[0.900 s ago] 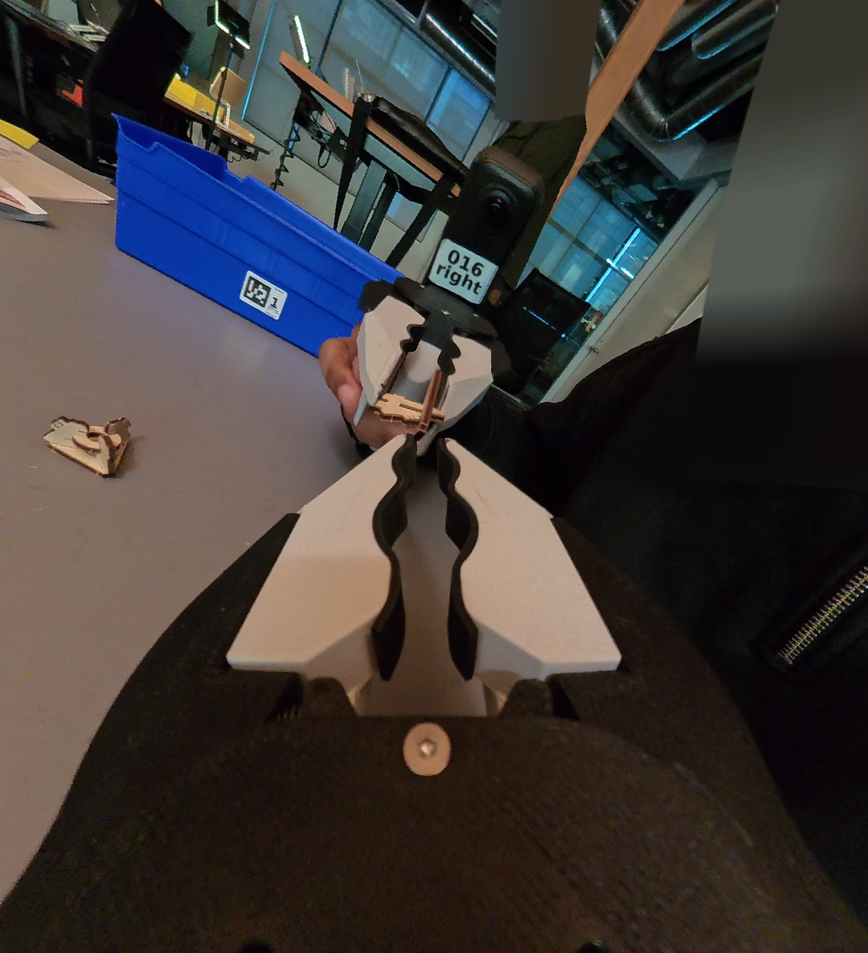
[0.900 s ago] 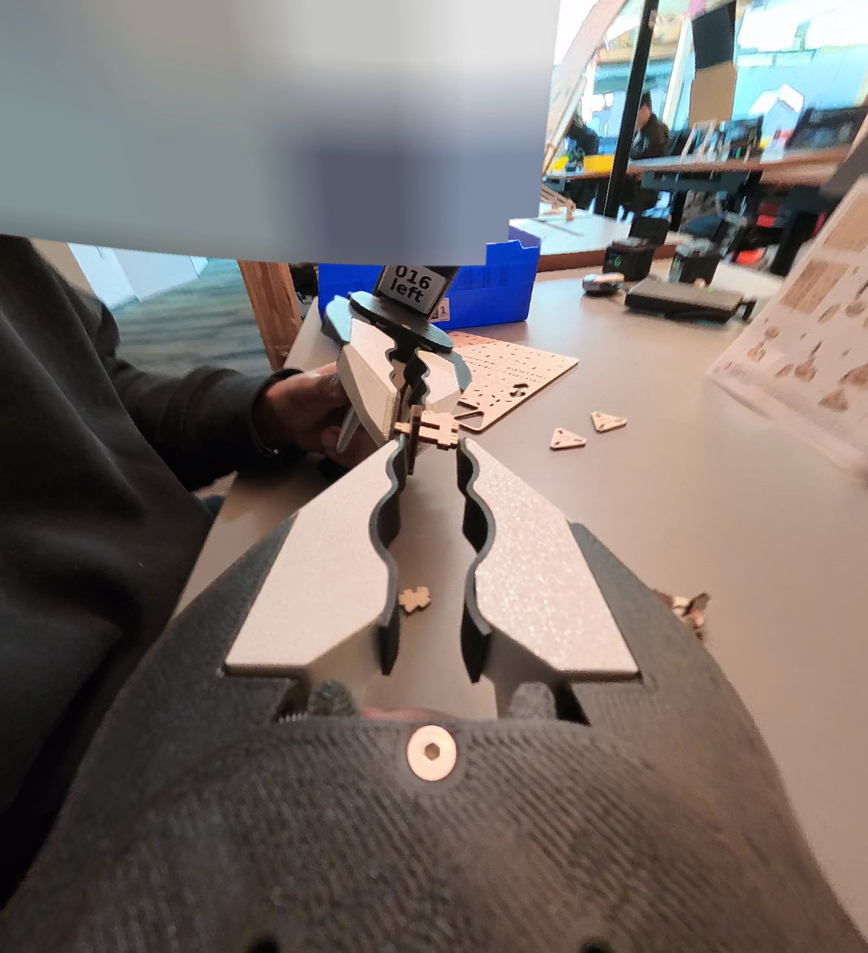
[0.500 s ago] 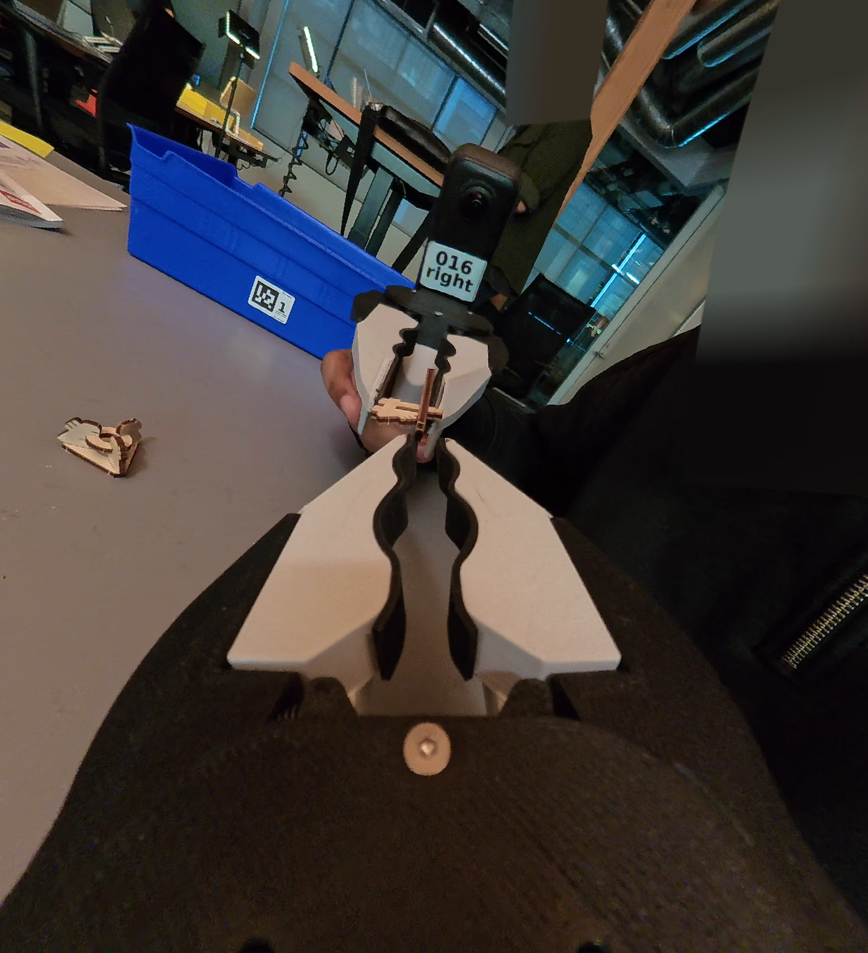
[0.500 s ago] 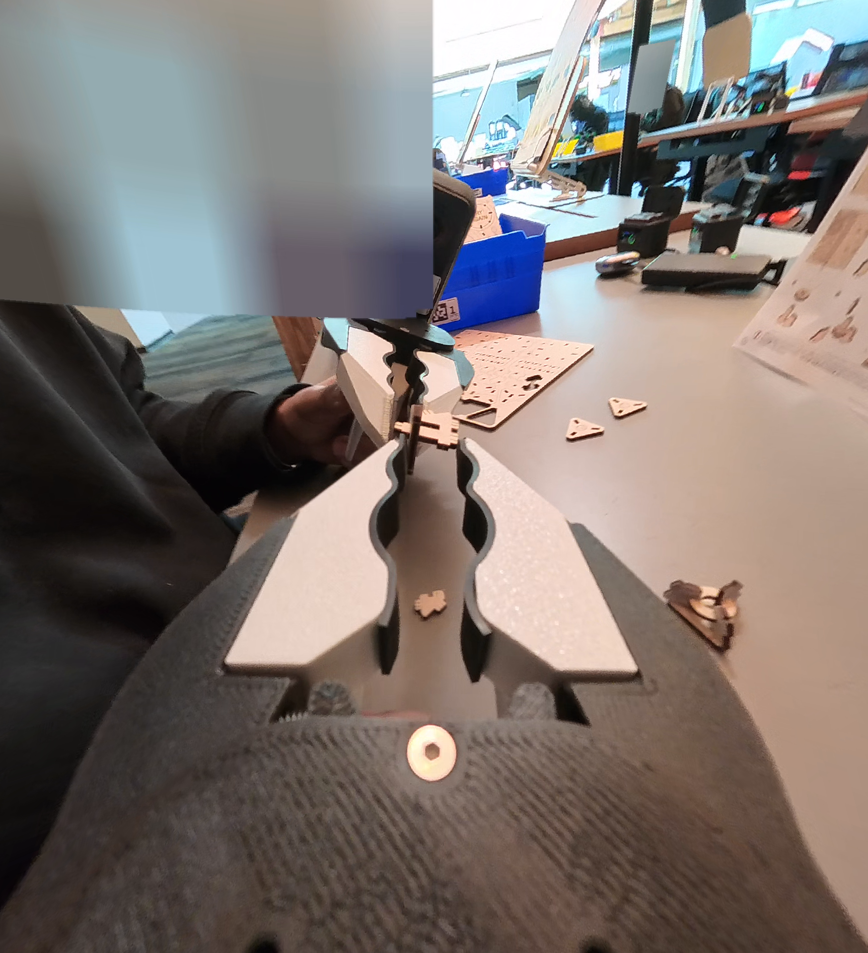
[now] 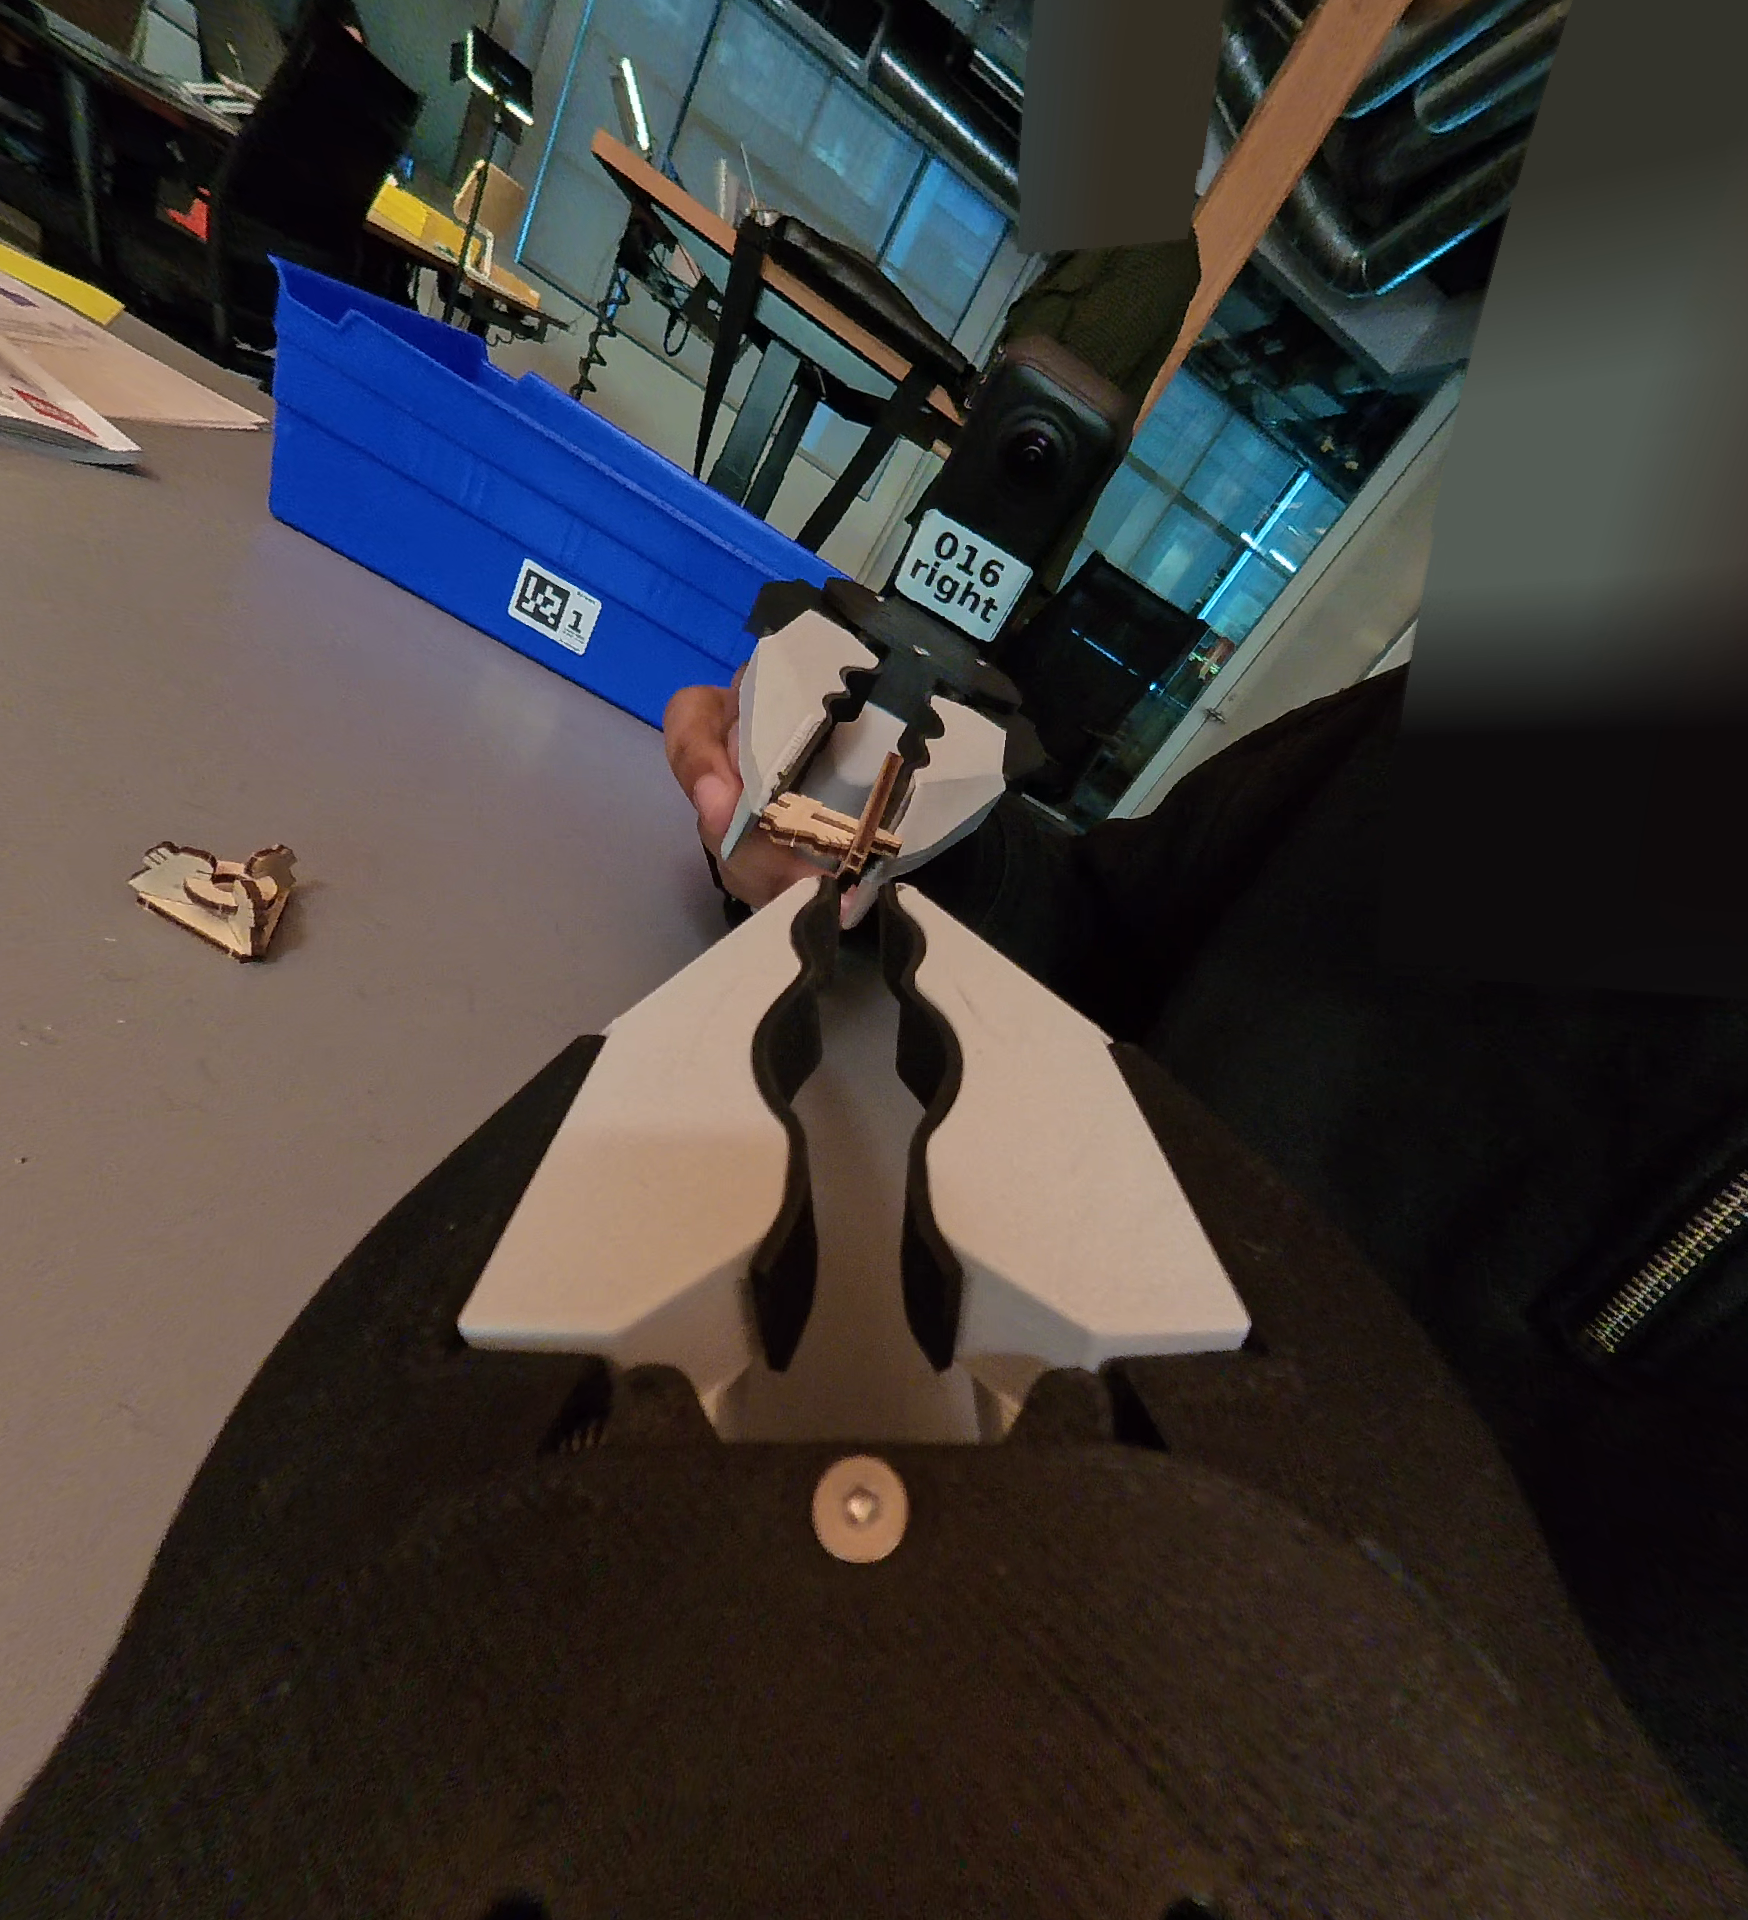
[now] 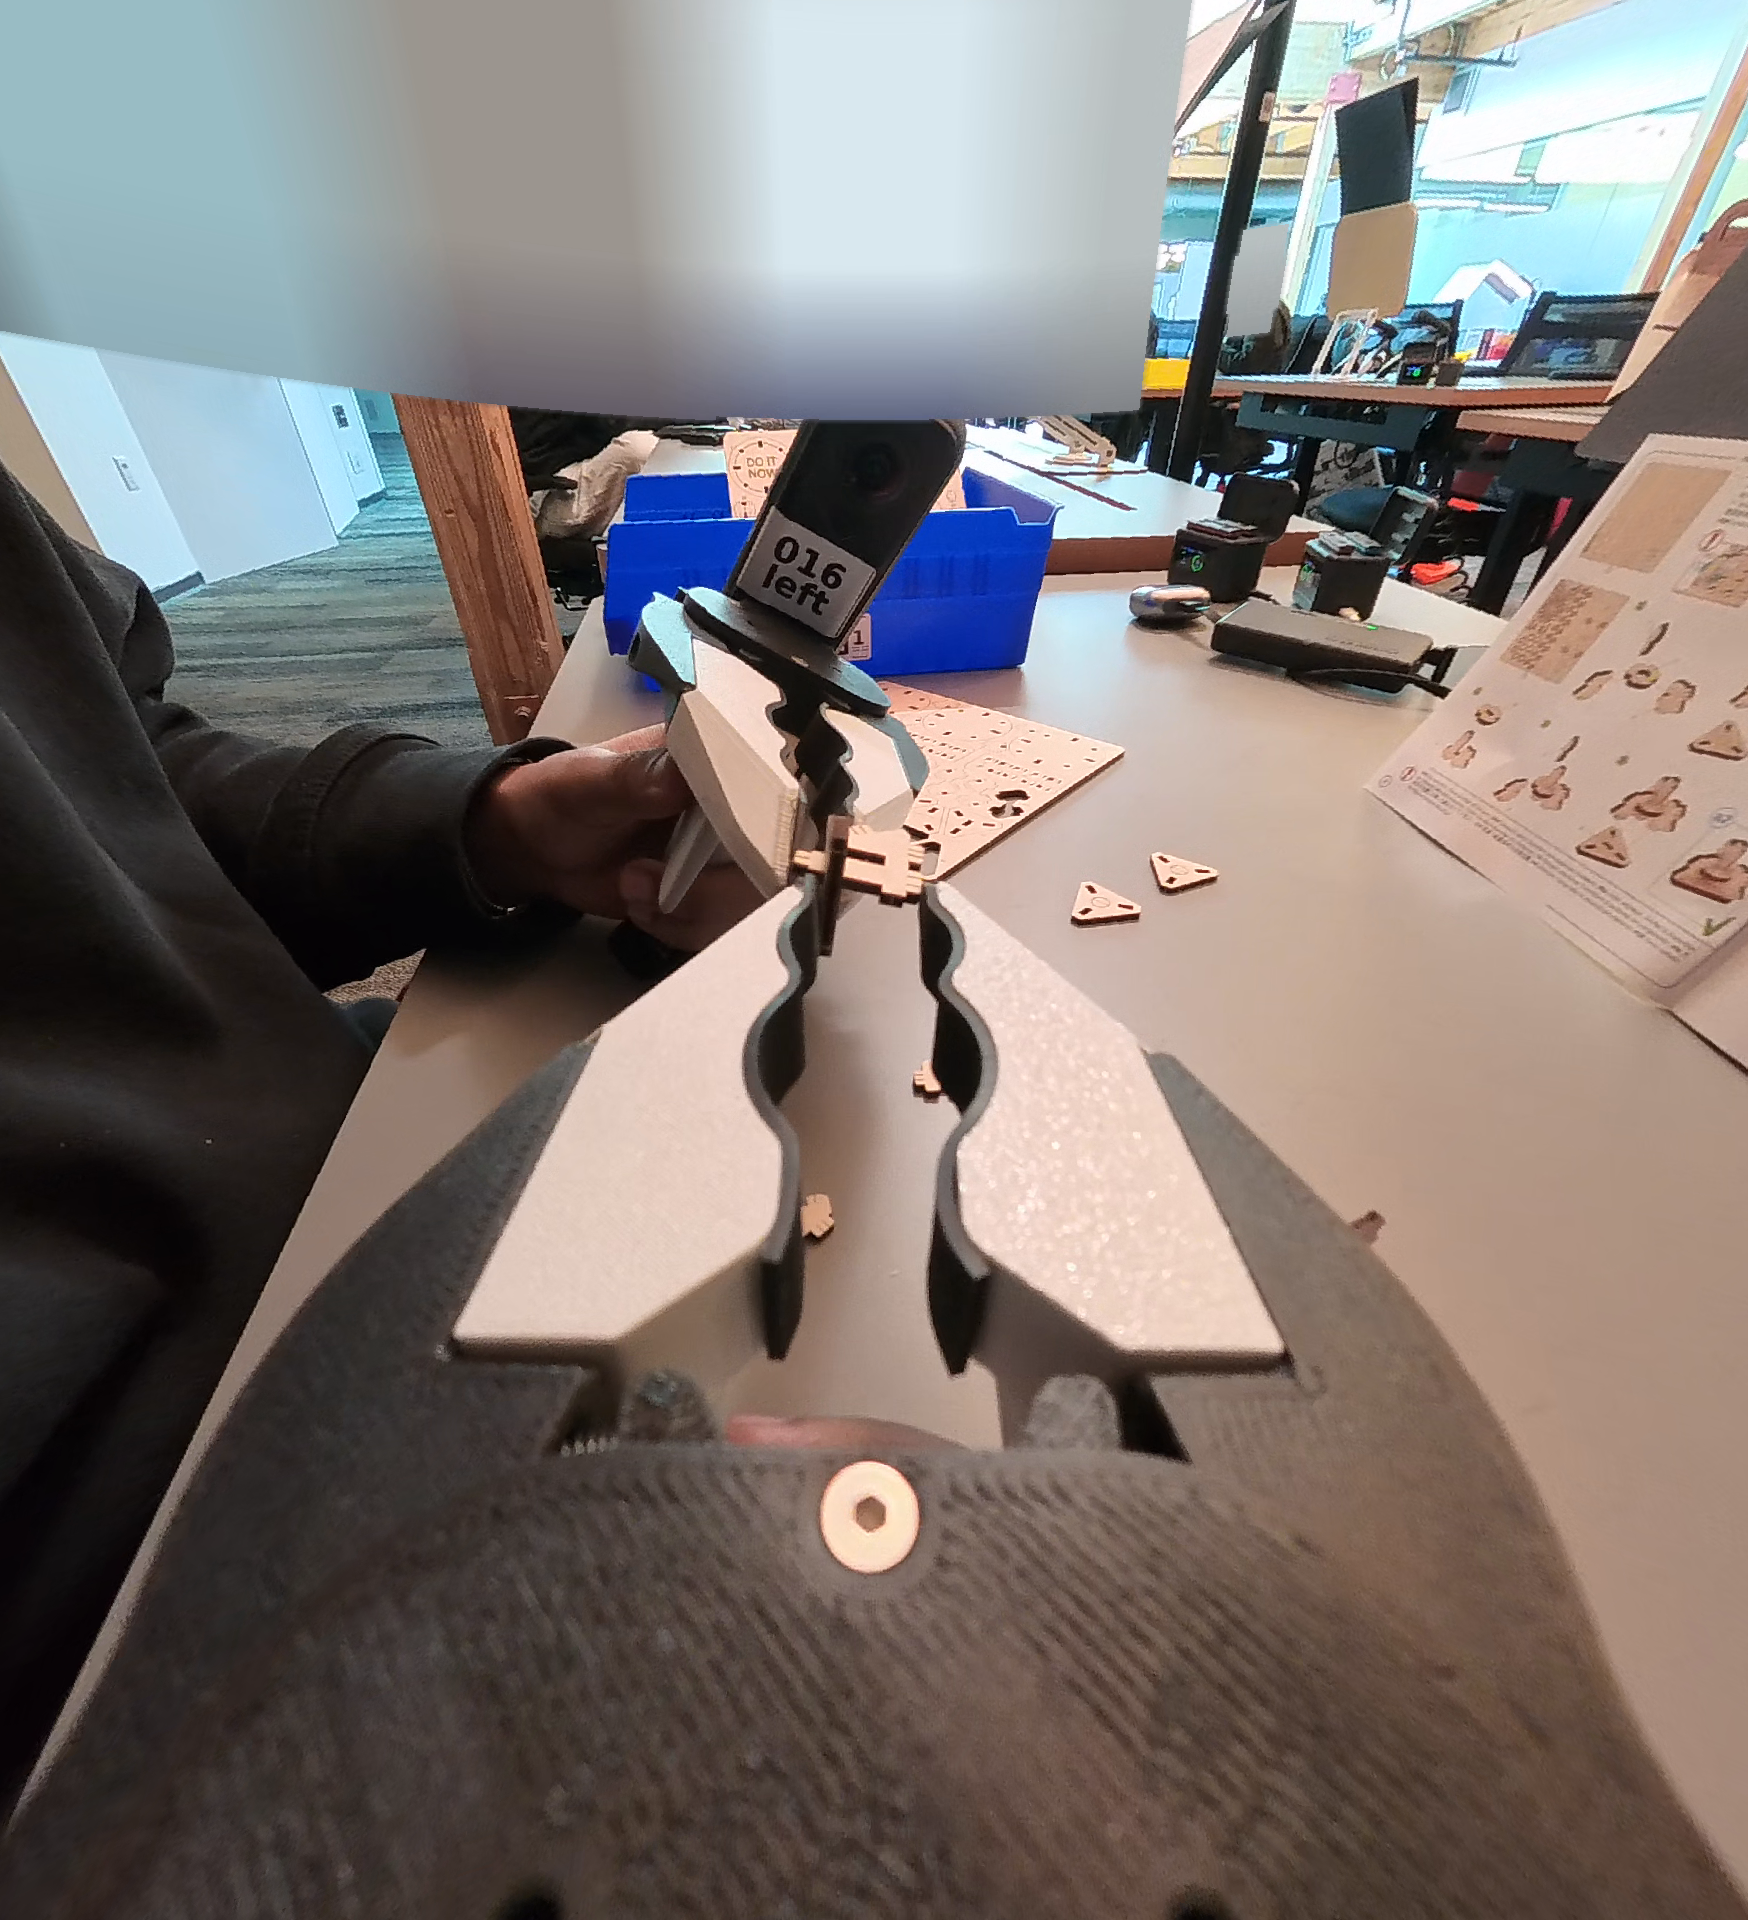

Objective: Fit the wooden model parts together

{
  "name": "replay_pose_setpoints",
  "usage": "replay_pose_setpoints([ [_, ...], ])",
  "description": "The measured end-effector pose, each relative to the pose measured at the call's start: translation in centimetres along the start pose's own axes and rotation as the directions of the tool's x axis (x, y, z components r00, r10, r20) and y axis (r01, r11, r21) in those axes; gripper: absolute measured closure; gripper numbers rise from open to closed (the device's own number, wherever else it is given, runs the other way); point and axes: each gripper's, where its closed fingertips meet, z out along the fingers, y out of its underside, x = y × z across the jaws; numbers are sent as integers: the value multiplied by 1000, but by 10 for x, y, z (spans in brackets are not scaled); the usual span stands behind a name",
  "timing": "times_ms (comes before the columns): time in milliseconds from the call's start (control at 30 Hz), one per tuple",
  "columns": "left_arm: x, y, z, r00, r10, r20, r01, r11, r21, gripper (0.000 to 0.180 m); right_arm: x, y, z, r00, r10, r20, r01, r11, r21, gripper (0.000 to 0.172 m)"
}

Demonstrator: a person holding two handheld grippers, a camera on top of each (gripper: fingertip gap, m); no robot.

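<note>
Pale tan wooden cross piece (image 6: 865,868) with dark brown cut edges; grey table (image 5: 226,1091); bright blue bin (image 5: 454,499) with a black-and-white square-patterned sticker (image 5: 553,608); light-grey fingers (image 5: 662,1174) lined black

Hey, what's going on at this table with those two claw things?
A person holds a claw-like gripper in each hand, tip to tip above a grey table. The right gripper spans a flat notched wooden piece; the left gripper pinches a thin wooden strip crossing it. A cut-out wooden sheet, two small wooden triangles, a blue bin and an instruction sheet lie around.
</note>
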Motion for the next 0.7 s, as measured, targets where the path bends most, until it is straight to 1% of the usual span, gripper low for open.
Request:
replay_pose_setpoints([
  [200,-1,0,0,1000,-2,2,2,1000,2,177,0,0,0,1000,-14,-7,14,1000,-2,154],
  [333,-1,-6,-4,1000,-23,-11,24,999,41,175,-4,-1,-1,996,-91,-14,91,996,-4,154],
  [533,2,-22,-15,983,-134,-122,152,978,145,172,-5,-7,-4,958,-273,-88,274,962,4,155],
  [700,2,-22,-17,954,-229,-194,260,954,149,165,-4,-6,-4,921,-368,-125,368,930,-24,155],
])
